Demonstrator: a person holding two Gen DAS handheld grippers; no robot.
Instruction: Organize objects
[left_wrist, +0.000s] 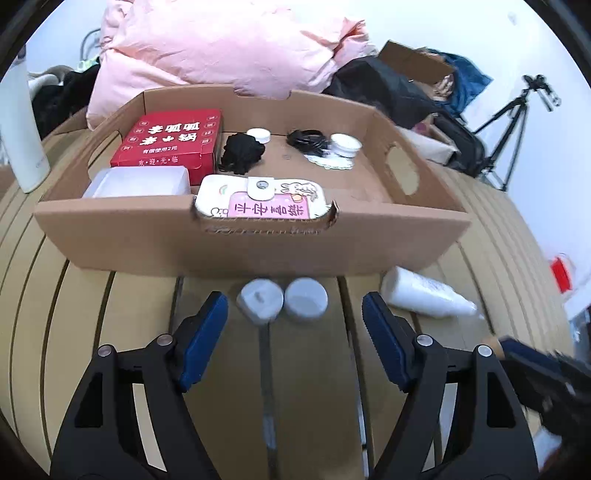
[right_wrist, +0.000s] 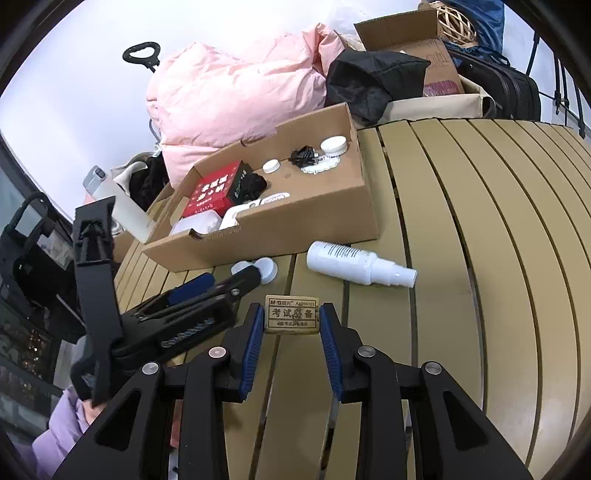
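left gripper (left_wrist: 295, 314): jaws spread wide, nothing between the pads, hovering over the slatted table (right_wrist: 480, 258) just short of 2 white round caps (left_wrist: 282, 301)
right gripper (right_wrist: 291, 321): blue pads on both sides of 1 tan eraser (right_wrist: 291, 314), pinching it by its 2 short ends; eraser sits low over the table slats
white round caps: 2, side by side and touching, on the table against the front wall of the cardboard box (left_wrist: 251, 243)
spray bottle (right_wrist: 354, 263): 1, white, lying on its side on the table, just right of the caps, nozzle pointing right
cardboard box contents: 1 red box with white print (left_wrist: 170, 140), 1 clear plastic container (left_wrist: 138, 181), 1 white pouch with pink label and rabbit print (left_wrist: 264, 199), 1 black scrunchie-like bundle (left_wrist: 242, 151), 1 small white cap (left_wrist: 258, 135), 1 black cable coil (left_wrist: 306, 142), 1 white round jar (left_wrist: 345, 144) on a white doily
in the way: box front wall stands between left gripper and box contents; left gripper's arm crosses the right wrist view, partly covering 1 cap
around: 1 pink duvet (left_wrist: 221, 48) behind the box, 1 white tall bottle (left_wrist: 20, 129) at left, 1 black tripod (left_wrist: 517, 122) at right, black bag and open carton behind
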